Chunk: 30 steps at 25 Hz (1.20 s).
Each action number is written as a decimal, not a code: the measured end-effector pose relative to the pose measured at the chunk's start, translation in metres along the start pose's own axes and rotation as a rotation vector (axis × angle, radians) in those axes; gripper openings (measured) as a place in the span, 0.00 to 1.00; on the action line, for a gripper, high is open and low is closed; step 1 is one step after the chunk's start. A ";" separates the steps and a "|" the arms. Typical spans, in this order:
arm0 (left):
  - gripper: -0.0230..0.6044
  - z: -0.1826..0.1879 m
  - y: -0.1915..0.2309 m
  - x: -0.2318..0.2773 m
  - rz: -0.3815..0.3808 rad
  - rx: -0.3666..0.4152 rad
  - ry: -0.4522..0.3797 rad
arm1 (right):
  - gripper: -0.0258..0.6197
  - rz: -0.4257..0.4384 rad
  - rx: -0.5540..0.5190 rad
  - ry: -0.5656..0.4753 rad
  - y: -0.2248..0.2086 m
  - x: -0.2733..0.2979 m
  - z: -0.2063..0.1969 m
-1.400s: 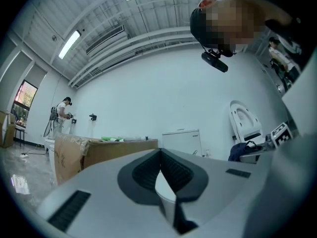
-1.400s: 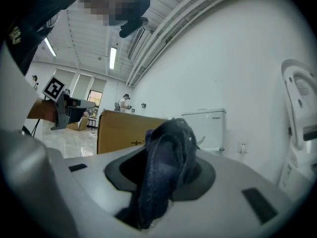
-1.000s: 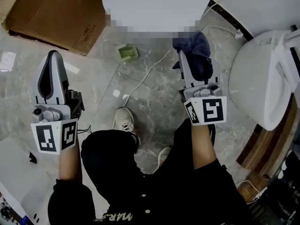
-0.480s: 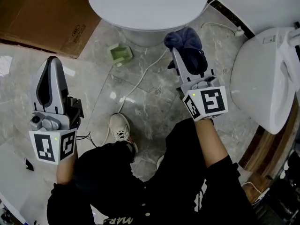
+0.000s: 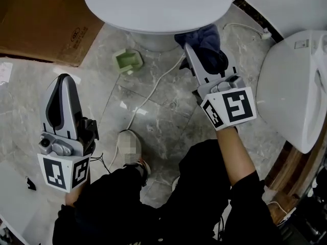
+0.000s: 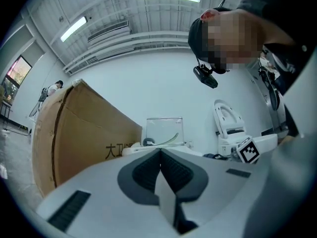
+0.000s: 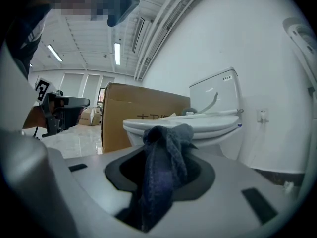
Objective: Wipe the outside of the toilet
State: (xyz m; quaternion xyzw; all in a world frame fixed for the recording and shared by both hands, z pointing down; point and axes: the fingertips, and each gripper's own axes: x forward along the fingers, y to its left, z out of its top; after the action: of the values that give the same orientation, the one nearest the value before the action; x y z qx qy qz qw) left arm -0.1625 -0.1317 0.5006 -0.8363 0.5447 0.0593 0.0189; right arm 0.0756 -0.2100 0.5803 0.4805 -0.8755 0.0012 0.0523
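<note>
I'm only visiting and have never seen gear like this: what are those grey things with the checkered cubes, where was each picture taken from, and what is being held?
No robot here: a person holds a two-jaw gripper in each hand; the marker cubes are part of them. The head view comes from a camera on the person's head, looking steeply down. The other two come from cameras riding on each gripper, looking along its jaws. The left gripper has its jaws together, with nothing between them. The right gripper is clamped on a dark blue cloth, close to the white toilet. On the marble floor lie a cardboard box, a small green object and a white cable. Another toilet stands at the right.
</note>
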 end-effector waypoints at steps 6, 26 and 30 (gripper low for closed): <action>0.05 -0.014 -0.001 -0.001 -0.006 -0.013 0.014 | 0.25 0.015 -0.012 0.015 -0.002 0.005 -0.010; 0.05 -0.053 -0.009 -0.006 -0.025 -0.035 0.088 | 0.25 0.062 0.010 0.197 -0.010 0.045 -0.124; 0.05 -0.056 -0.006 -0.008 -0.020 -0.039 0.094 | 0.25 0.064 0.023 0.243 -0.013 0.052 -0.148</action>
State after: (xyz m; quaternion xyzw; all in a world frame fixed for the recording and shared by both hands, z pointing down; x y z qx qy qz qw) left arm -0.1560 -0.1271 0.5567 -0.8439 0.5352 0.0305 -0.0222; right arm 0.0722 -0.2535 0.7316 0.4493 -0.8774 0.0710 0.1523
